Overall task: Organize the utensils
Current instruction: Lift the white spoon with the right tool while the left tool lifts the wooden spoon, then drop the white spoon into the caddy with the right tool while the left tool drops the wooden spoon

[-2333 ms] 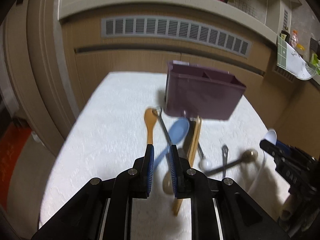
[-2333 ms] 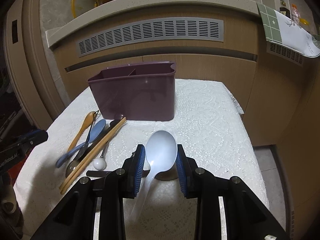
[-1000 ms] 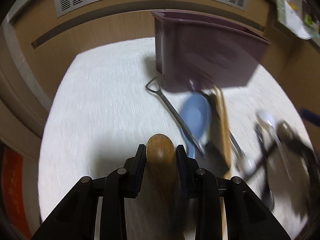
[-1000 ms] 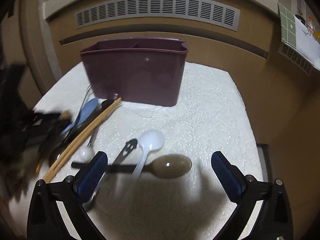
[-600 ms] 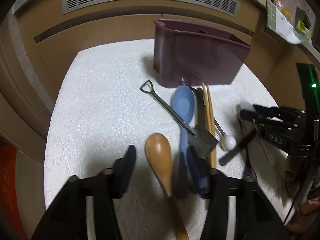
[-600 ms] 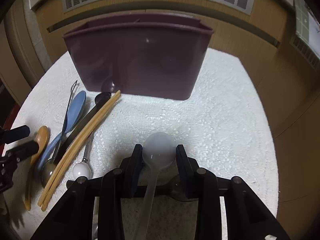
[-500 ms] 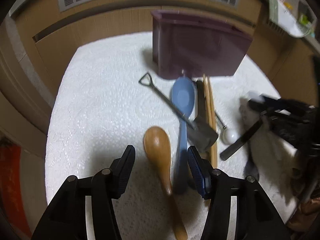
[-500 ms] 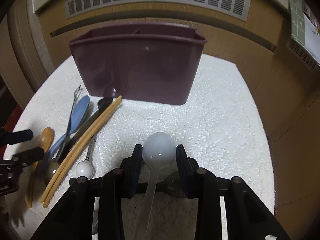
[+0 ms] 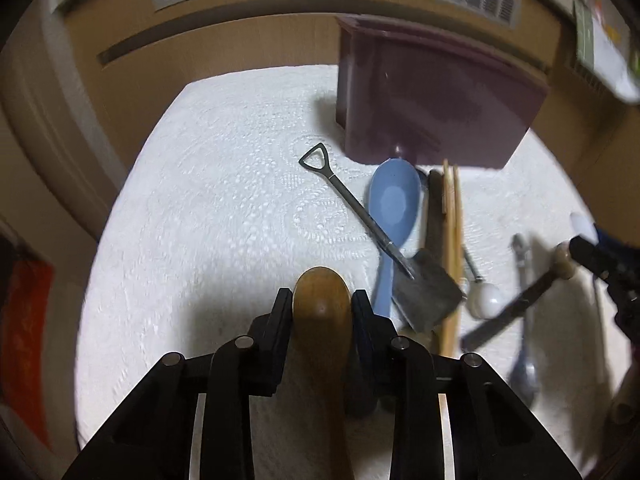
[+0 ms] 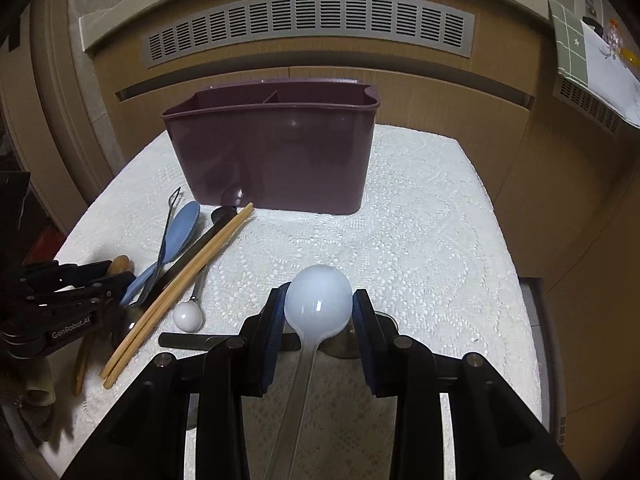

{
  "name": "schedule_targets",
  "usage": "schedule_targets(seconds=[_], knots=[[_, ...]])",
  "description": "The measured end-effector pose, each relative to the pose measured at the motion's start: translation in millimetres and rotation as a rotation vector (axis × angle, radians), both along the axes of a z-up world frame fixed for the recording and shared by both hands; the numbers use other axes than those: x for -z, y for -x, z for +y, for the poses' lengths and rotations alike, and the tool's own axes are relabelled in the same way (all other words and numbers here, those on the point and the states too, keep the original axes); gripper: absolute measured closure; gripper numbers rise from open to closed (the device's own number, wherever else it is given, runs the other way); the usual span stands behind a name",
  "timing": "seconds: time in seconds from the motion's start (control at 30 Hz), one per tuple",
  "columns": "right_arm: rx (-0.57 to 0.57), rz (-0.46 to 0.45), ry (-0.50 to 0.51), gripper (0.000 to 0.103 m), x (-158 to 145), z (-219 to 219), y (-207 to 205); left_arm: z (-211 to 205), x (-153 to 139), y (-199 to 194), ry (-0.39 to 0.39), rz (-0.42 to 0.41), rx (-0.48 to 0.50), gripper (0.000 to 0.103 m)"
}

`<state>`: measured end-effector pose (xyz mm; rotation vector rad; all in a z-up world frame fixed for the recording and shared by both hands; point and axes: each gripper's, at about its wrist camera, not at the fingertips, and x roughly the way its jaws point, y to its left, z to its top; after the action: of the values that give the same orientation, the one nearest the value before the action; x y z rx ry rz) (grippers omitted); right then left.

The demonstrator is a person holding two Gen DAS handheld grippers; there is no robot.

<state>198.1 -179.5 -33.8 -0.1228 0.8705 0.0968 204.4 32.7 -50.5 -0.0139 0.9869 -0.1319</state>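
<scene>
My left gripper (image 9: 321, 312) is closed on the bowl of the wooden spoon (image 9: 322, 300). My right gripper (image 10: 318, 312) is closed on the bowl of the white plastic spoon (image 10: 318, 302). Both spoons are in front of the purple caddy (image 10: 272, 148), the wooden one to its left. I judge that both are light and stiff. The plastic one looks smooth, so it may slip; a hold nearer the neck seems safer. The other utensils lie on the white cloth (image 10: 420, 240) before the caddy.
</scene>
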Motion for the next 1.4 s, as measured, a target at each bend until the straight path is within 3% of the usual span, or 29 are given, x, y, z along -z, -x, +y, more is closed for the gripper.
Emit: schedule_targets(seconds=[0.17,0.37,0.83,1.0,1.1,1.2,1.3,1.4], knots=[[-0.016,-0.083,-0.018,0.072,-21.0,-5.3,20.7,14.3,-44.6,43.9,0.117,-0.157,-0.026,0.072],[-0.053,-0.143,-0.069,0.072,-40.4,-5.1,35.5,5.5,-87.0,76.9,0.119,-0.299,0.026,0.072],[-0.048,-0.195,-0.071,0.072,-58.0,-6.6,41.4,1.8,-114.3,81.3,0.143,-0.365,0.054,0.072],[-0.075,-0.243,-0.082,0.072,-78.1,-5.1,33.8,-1.8,-149.8,67.8,0.151,-0.434,0.081,0.072],[-0.112,-0.376,-0.046,0.072,-123.9,0.9,19.6,-5.1,-198.2,47.4,0.171,-0.543,0.115,0.072],[-0.153,-0.511,-0.094,0.071,-174.0,1.0,-3.4,-7.2,-229.4,22.4,0.188,-0.630,0.124,0.072],[-0.170,-0.577,-0.156,0.071,-196.9,-1.6,-33.7,-7.5,-238.8,-15.8,0.226,-0.682,0.118,0.072],[-0.139,-0.613,-0.158,0.071,-193.5,2.2,-70.7,-6.5,-228.2,-52.4,0.266,-0.680,0.095,0.072]])
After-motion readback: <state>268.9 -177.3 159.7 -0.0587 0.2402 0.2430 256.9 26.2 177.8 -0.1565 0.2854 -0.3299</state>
